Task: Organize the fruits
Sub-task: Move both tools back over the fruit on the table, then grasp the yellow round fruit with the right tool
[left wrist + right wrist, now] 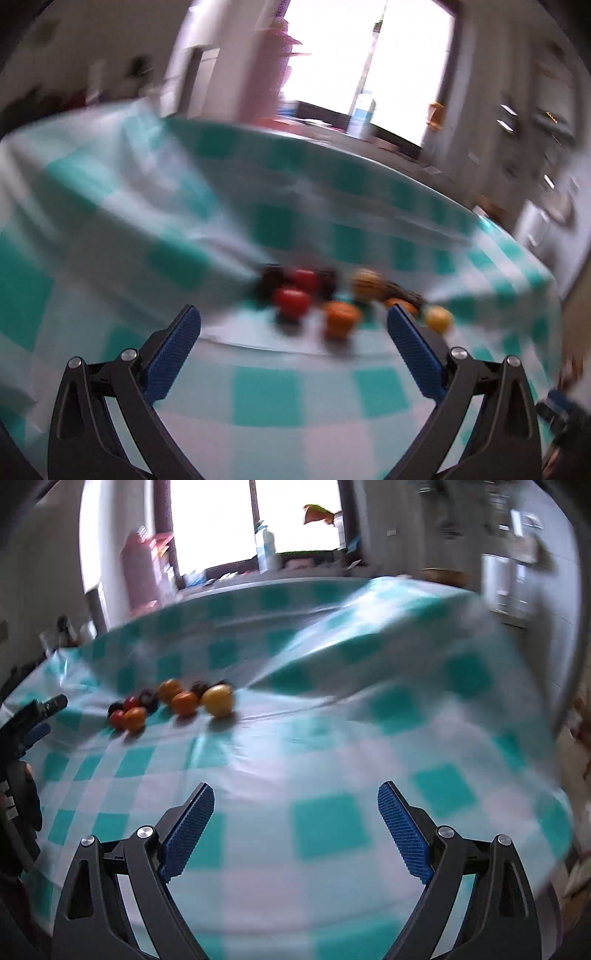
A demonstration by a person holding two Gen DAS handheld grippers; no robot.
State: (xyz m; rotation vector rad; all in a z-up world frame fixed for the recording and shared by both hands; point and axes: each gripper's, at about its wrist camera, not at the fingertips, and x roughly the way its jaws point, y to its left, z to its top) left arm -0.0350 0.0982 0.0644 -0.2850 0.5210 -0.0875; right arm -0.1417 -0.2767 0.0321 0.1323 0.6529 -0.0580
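A cluster of small fruits lies on a teal-and-white checked tablecloth [266, 398]. In the left wrist view I see red fruits [291, 300], orange fruits [340, 316], a yellow fruit [439, 319] and dark fruits [271, 280], all blurred. My left gripper [293, 325] is open, empty, just short of the cluster. In the right wrist view the same cluster sits far left: a yellow fruit [218, 699], orange fruits [184, 702], red fruits [117, 718]. My right gripper [296, 803] is open, empty, well short and to the right of them. The left gripper [33, 720] shows at the left edge.
The tablecloth [332, 823] is rumpled, with a raised fold [369, 635] behind the fruits. Beyond the table are a bright window [258, 517], a bottle [266, 548] and a pink box [144, 568]. The table edge drops off at the right.
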